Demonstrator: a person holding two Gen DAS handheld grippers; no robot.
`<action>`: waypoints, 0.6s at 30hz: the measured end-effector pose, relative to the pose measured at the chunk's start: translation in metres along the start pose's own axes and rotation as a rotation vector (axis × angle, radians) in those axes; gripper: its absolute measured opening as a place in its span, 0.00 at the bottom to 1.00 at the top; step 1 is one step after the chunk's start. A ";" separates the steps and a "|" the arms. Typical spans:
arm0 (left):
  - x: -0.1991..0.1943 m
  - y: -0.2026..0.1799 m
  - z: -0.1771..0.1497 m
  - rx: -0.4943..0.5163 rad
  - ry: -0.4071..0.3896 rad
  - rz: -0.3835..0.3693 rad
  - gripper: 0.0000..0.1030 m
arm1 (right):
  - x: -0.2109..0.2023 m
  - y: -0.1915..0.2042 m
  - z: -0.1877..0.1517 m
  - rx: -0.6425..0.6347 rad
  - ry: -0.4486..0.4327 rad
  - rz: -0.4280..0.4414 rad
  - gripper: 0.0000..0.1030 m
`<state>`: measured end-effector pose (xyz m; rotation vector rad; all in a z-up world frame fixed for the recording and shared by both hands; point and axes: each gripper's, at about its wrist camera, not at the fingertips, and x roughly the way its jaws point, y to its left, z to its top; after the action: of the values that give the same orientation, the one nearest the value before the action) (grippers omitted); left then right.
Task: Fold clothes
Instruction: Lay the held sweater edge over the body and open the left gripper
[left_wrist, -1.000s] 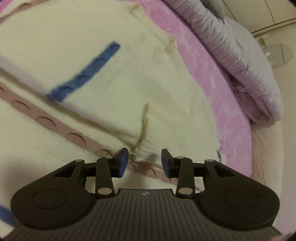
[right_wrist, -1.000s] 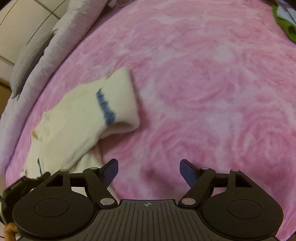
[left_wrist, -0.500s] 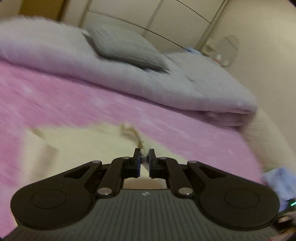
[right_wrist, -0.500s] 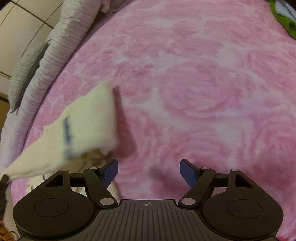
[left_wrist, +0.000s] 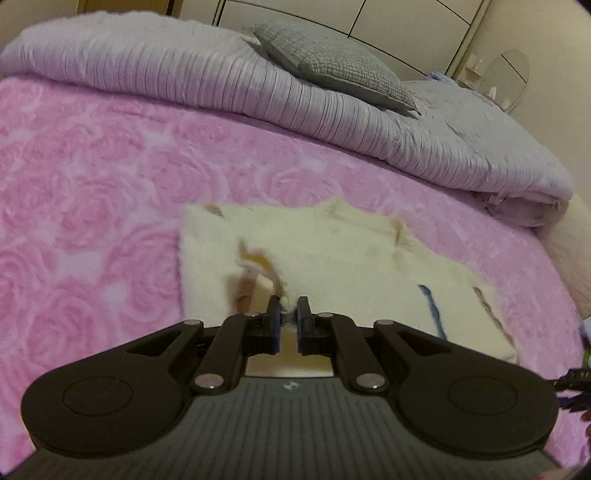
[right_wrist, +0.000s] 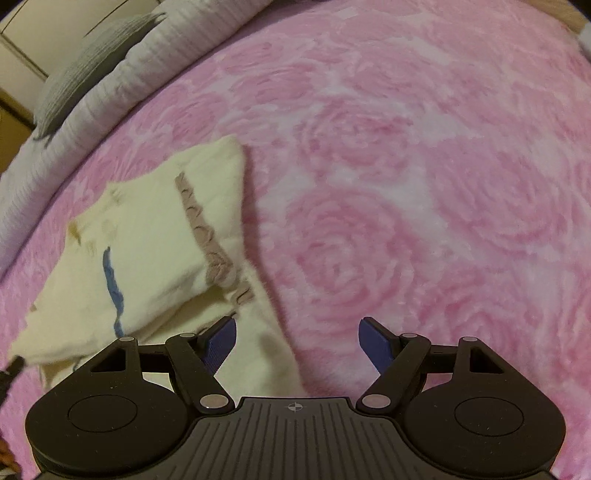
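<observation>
A cream knitted garment (left_wrist: 351, 266) with a blue stripe and a brown looped trim lies on the pink rose-patterned blanket (left_wrist: 92, 206). My left gripper (left_wrist: 287, 314) is shut on a pinch of the cream fabric, which rises from the garment to the pads. In the right wrist view the same garment (right_wrist: 147, 236) lies partly doubled over at the left, its brown trim (right_wrist: 207, 240) running down the fold. My right gripper (right_wrist: 297, 341) hangs open above the blanket, its left finger over the garment's near edge, nothing between the fingers.
A lilac ribbed duvet (left_wrist: 258, 96) is bunched along the far side of the bed, with a grey pillow (left_wrist: 332, 70) on top. Pale wardrobe doors (left_wrist: 369, 22) stand behind. Bare pink blanket (right_wrist: 424, 184) spreads to the right of the garment.
My left gripper closed on the cream fabric, lifted it and tipped up, bringing the duvet and pillow into view. The garment's flap folded over. My right gripper moved left over the garment's edge.
</observation>
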<state>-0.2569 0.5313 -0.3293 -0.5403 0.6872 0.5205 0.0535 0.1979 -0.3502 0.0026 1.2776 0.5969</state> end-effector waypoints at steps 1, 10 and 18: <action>0.008 0.000 -0.001 -0.003 0.035 0.020 0.05 | 0.001 0.002 -0.002 0.002 0.001 -0.007 0.74; 0.018 0.018 0.010 -0.045 0.088 0.184 0.11 | -0.012 0.025 -0.027 -0.016 -0.011 -0.060 0.74; 0.048 -0.003 0.012 0.083 0.121 -0.014 0.14 | -0.027 0.044 -0.067 -0.030 -0.055 -0.072 0.74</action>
<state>-0.2177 0.5494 -0.3544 -0.5013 0.8161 0.4473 -0.0292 0.2024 -0.3322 -0.0509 1.2103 0.5506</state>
